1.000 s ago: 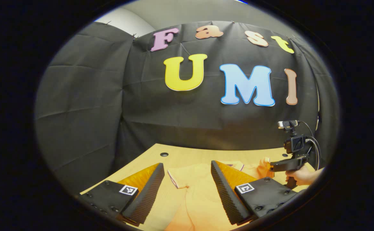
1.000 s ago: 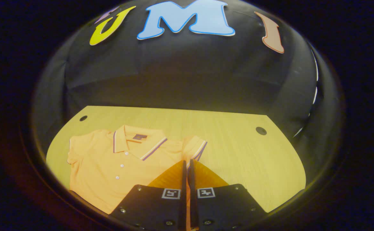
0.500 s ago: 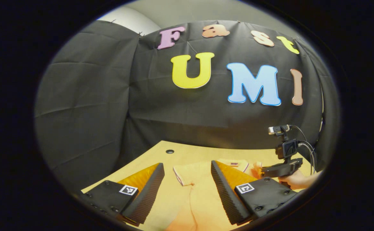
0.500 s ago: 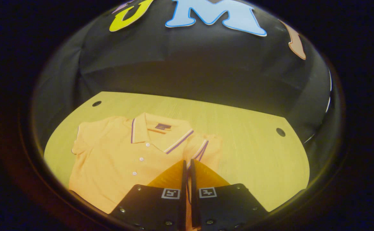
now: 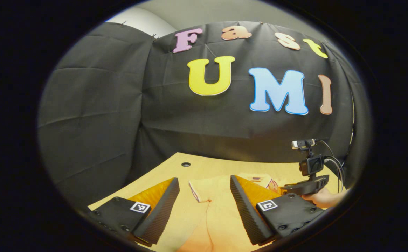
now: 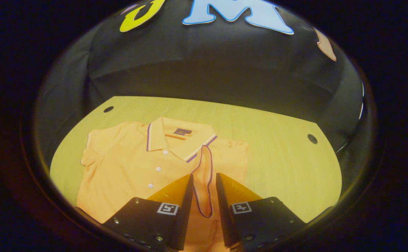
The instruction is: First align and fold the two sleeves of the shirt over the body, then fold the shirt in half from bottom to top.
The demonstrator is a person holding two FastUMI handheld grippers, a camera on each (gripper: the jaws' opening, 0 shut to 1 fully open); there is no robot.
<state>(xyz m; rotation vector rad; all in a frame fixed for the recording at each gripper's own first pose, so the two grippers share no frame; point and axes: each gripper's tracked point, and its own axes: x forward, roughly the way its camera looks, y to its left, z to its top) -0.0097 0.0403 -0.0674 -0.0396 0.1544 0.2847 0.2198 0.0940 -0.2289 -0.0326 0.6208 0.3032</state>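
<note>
With the right gripper (image 6: 204, 182) parted around the sleeve cuff (image 6: 204, 182) at 6 o'clock, lay it flat on the polo shirt (image 6: 130, 168) body before closing the spread left gripper (image 5: 204, 196) on the other sleeve (image 5: 204, 187).

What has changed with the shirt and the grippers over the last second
The right gripper carried the right sleeve inward over the shirt body, then opened: its fingers, shut on the sleeve a second ago, now stand apart with the sleeve loose between them. The left gripper stayed open, hovering over the left sleeve, which remains unfolded. The shirt body stayed flat on the table.
</note>
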